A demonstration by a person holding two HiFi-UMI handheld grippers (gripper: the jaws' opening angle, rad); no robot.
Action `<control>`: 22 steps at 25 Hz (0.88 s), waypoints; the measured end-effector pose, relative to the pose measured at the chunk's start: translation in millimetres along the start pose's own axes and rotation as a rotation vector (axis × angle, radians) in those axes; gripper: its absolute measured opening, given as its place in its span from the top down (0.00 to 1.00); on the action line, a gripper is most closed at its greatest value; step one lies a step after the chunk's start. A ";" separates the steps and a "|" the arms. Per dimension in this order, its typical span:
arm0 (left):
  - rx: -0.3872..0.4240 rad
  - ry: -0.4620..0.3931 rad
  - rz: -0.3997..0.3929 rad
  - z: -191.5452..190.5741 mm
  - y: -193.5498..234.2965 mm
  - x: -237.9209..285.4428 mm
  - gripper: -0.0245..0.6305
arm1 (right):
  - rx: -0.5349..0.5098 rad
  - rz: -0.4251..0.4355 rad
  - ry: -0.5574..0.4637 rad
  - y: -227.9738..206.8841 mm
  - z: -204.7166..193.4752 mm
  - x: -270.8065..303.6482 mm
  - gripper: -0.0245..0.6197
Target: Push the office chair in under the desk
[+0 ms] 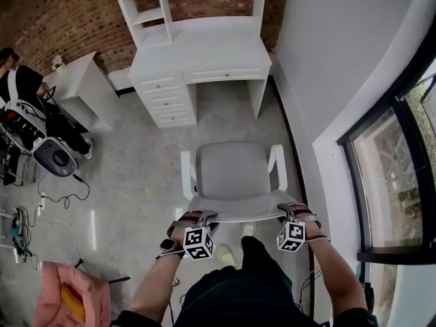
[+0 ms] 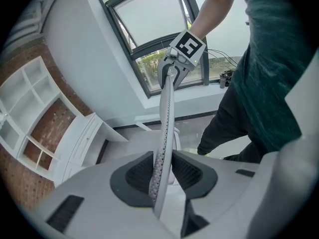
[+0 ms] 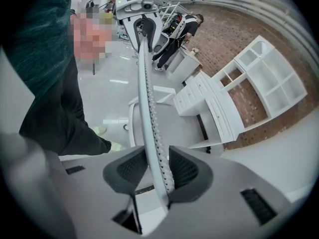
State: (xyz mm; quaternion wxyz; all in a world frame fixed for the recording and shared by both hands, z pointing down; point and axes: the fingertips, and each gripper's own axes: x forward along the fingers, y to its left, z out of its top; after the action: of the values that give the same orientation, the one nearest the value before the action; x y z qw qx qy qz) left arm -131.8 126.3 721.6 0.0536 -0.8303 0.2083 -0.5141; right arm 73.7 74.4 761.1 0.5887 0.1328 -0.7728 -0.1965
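Observation:
A grey office chair (image 1: pixel 231 169) with white armrests stands on the floor, facing the white desk (image 1: pixel 204 53), about a chair's length short of it. Its seat lines up with the desk's open knee space (image 1: pixel 225 97). My left gripper (image 1: pixel 204 216) clamps the left end of the backrest's top edge (image 1: pixel 242 214), and my right gripper (image 1: pixel 289 213) clamps the right end. In the left gripper view the thin meshed backrest (image 2: pixel 167 113) runs between the dark pads of the left gripper (image 2: pixel 163 176). In the right gripper view the backrest (image 3: pixel 147 98) is likewise pinched in the right gripper (image 3: pixel 158 171).
Drawers (image 1: pixel 167 101) fill the desk's left side and shelves rise above it. A small white table (image 1: pixel 85 87), a seated person (image 1: pixel 20 87), equipment and floor cables (image 1: pixel 61 196) lie to the left. The wall (image 1: pixel 327 80) and window (image 1: pixel 398 176) run close along the right. A pink bundle (image 1: pixel 68 295) lies at lower left.

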 end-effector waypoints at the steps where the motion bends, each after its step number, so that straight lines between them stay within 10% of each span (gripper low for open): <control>1: -0.001 0.002 0.004 1.6 4.6 2.7 0.79 | 0.002 -0.001 0.000 -3.9 -2.0 1.7 0.77; 22: -0.093 0.073 -0.020 25.5 110.7 62.4 0.79 | -0.007 0.003 -0.009 -126.3 -31.6 67.0 0.76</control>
State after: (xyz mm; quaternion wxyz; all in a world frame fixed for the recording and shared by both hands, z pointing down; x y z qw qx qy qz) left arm -117.7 -2.3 728.1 0.0020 -0.8146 0.2255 -0.5344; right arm 82.6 -71.6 767.7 0.5860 0.1284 -0.7750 -0.1989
